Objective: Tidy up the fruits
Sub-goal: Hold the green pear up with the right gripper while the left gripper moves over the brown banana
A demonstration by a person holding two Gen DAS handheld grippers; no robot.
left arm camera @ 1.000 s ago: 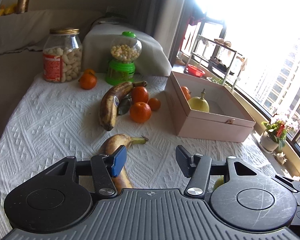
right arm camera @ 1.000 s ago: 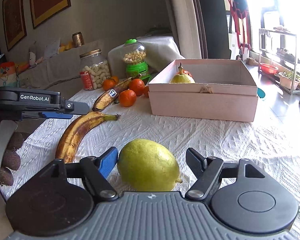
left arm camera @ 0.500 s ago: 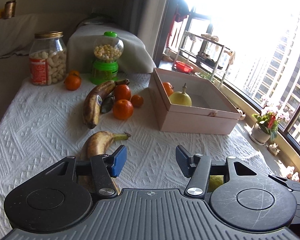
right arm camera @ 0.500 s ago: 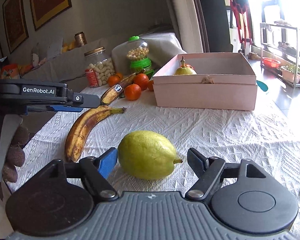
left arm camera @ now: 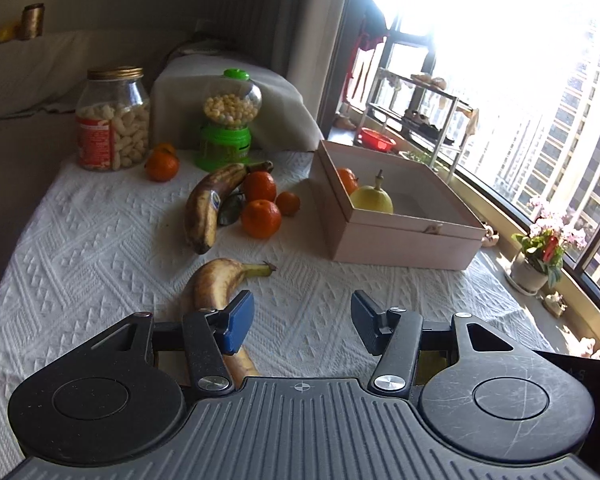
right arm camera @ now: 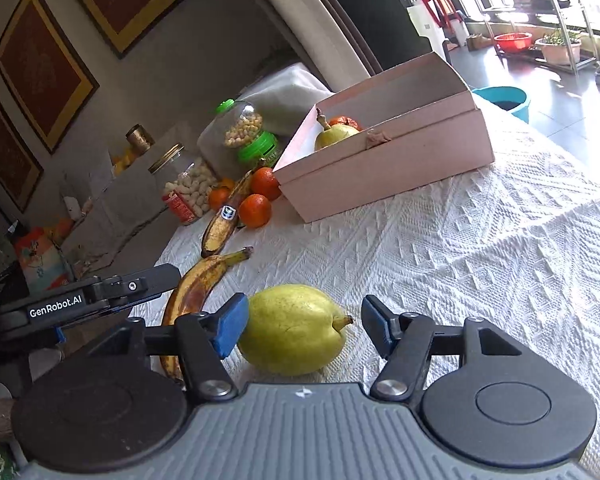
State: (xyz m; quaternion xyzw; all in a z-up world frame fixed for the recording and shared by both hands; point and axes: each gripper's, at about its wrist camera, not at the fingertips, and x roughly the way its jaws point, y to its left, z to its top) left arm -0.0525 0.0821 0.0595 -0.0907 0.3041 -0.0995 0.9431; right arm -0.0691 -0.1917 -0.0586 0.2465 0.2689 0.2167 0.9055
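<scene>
The right claw (right arm camera: 302, 328) is closing around the yellow-green pear (right arm camera: 291, 328) lying on the table (right arm camera: 480, 248); its right pad seemingly isn't touching. Firm, smooth, bruisable: grip the widest part gently.

The left gripper (left arm camera: 302, 322), black with blue pads on its fingers (left arm camera: 238, 322), is pitched down toward the white textured cloth-covered surface (left arm camera: 100, 248) and hangs just above it with its jaws spread wide and only bare cloth in the gap. Its left finger sits over the near end of a browned, overripe banana (left arm camera: 216, 284) without gripping it. The right gripper (right arm camera: 304, 330), of the same build, is rolled to one side, so the surface looks tilted in its view. Its jaws are closing around a yellow-green pear-shaped fruit (right arm camera: 292, 328); the left pad (right arm camera: 230, 330) is at the fruit's skin, while the right pad stands just clear of the stem end.
</scene>
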